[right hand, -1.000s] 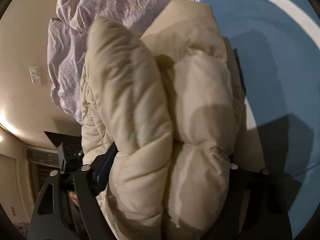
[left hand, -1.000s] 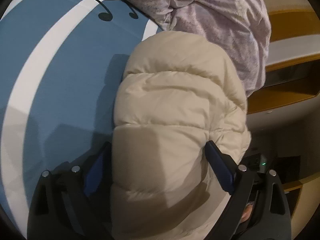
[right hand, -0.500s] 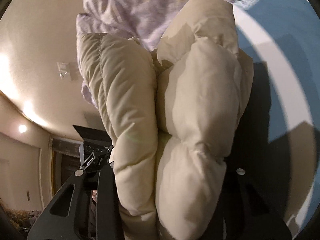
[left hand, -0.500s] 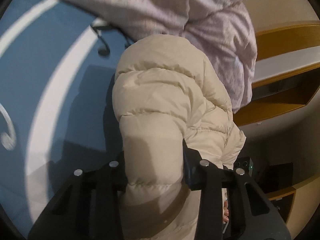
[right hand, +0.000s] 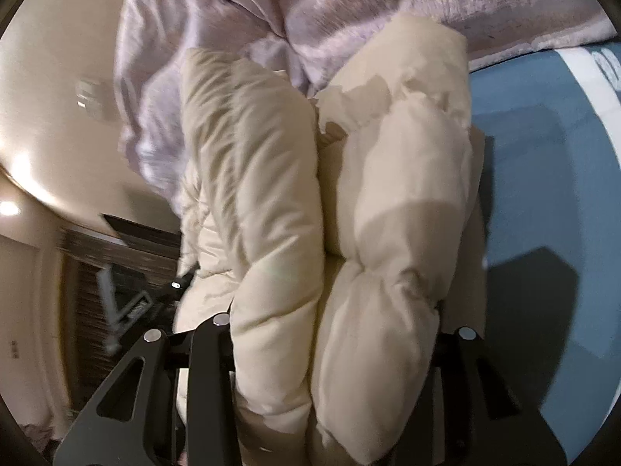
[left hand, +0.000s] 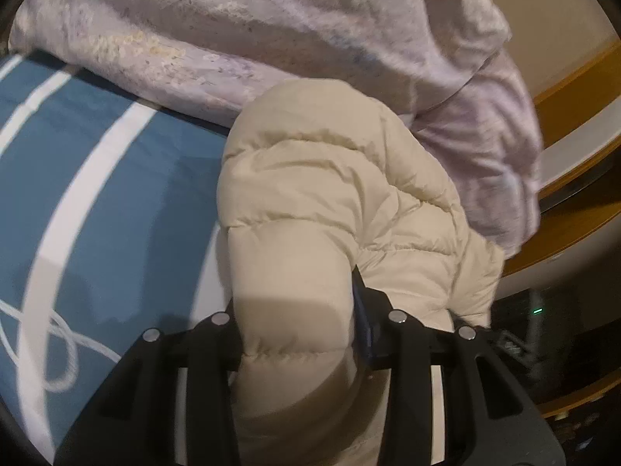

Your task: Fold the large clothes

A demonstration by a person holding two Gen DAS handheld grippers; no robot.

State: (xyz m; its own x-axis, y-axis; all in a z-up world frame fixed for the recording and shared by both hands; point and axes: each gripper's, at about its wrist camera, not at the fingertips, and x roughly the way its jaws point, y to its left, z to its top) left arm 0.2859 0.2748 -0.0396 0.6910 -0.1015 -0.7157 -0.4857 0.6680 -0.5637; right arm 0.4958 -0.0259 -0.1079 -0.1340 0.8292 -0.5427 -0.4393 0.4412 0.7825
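Note:
A cream quilted puffer jacket fills the middle of the left wrist view, folded into a thick bundle above the blue bedspread. My left gripper is shut on one puffy fold of it; the fingertips are buried in the fabric. In the right wrist view the same jacket shows as two thick rolls side by side. My right gripper is shut on both rolls, and its fingers are hidden by them.
A crumpled lilac duvet lies heaped behind the jacket and also shows in the right wrist view. The bedspread has white stripes. Wooden shelving stands to the right, past the bed edge. A wall and dark furniture lie left.
The left gripper's jaws closed in from wide open onto a jacket fold. Both grippers lifted and tilted toward the duvet, carrying the jacket; the right gripper's hold tightened on the rolls.

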